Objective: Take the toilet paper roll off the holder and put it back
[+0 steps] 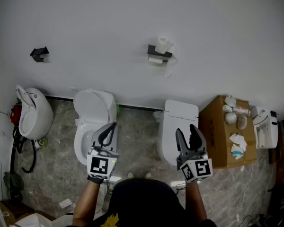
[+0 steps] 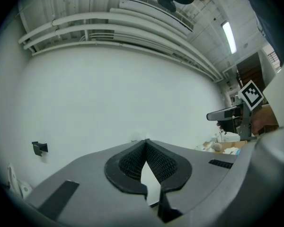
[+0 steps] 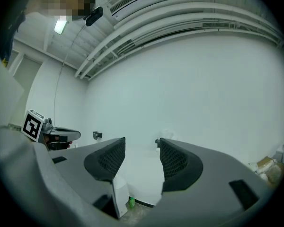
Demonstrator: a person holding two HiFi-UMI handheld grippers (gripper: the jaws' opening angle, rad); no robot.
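A white toilet paper roll sits on a black holder fixed high on the white wall, with a loose sheet hanging below it. Both grippers are held well back from the wall, level, over the toilets. My left gripper is shut, its ribbed pads meeting at the tips with nothing between them. My right gripper stands open with an empty gap; past its right finger, the holder shows small and far off.
Two white toilets stand against the wall below the holder. A white fixture is at the left, a second black bracket is on the wall, and a cardboard box with small items is at the right.
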